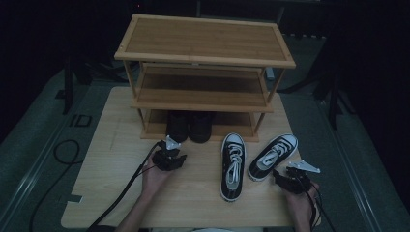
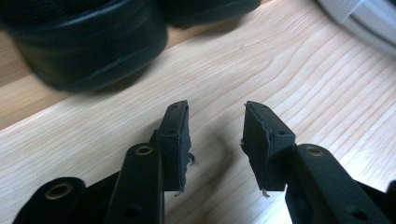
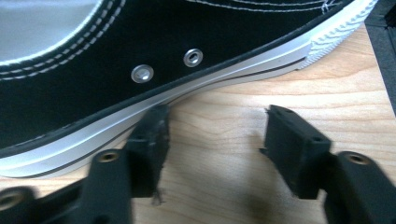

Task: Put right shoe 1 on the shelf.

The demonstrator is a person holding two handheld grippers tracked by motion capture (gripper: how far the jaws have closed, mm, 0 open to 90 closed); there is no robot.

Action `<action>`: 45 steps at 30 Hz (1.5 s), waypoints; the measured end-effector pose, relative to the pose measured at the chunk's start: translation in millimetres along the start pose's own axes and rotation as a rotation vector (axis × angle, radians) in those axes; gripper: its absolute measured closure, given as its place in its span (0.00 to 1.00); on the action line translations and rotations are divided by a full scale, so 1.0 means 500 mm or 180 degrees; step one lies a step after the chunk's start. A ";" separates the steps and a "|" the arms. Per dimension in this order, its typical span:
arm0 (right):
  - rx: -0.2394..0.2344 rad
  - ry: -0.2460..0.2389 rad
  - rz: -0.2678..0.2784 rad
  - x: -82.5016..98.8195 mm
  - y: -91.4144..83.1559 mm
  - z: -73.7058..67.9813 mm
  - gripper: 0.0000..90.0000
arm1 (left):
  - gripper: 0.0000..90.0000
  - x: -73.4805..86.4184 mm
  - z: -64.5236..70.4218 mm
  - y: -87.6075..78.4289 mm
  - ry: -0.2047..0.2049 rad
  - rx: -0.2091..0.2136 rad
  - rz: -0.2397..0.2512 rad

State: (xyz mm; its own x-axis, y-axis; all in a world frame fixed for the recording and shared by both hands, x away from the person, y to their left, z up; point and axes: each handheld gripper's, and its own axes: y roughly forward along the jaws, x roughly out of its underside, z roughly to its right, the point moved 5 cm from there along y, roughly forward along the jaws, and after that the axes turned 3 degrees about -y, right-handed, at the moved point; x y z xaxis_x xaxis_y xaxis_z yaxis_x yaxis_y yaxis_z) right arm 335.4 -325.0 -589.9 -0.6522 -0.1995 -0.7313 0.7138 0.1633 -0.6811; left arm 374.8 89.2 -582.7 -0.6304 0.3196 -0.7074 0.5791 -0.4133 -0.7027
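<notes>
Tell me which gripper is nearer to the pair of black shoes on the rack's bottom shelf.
Left. The left gripper sits just in front of the black shoes, fingers open and empty. The right gripper is far off at the table's right, beside the right sneaker.

we see the black shoes [image 1: 188, 126] half hidden under the rack's lowest shelf [image 1: 203, 104], and blurred and cut off at the top edge in the left gripper view. the right sneaker [image 3: 140, 51] runs past the right gripper view's edges, its toe and heel unseen.
</notes>
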 end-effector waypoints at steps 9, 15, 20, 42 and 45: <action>0.0055 0.0203 -0.0141 -0.011 -0.001 0.025 1.00 | 0.67 0.013 -0.013 0.006 -0.0077 -0.0051 -0.0007; 0.0205 0.0143 -0.0187 -0.030 0.016 0.034 1.00 | 0.66 0.015 -0.013 0.006 -0.0073 -0.0048 0.0017; 0.0257 0.0118 -0.0164 -0.044 0.029 0.042 1.00 | 0.64 0.018 -0.010 0.007 -0.0032 -0.0043 0.0048; 0.0359 -0.0027 -0.0290 -0.107 0.093 0.064 1.00 | 0.63 0.020 -0.012 0.008 -0.0026 -0.0031 0.0115; 0.0378 -0.0078 -0.0330 -0.109 0.093 0.067 0.94 | 0.63 0.019 -0.013 0.009 -0.0042 -0.0011 0.0123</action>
State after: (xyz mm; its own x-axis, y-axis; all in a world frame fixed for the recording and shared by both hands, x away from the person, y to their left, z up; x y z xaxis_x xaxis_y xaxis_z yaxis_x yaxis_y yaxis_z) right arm 412.5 -338.8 -580.3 -0.7186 -0.2331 -0.6552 0.6690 0.0255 -0.7428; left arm 374.6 96.1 -593.0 -0.6142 0.2921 -0.7331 0.6050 -0.4221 -0.6751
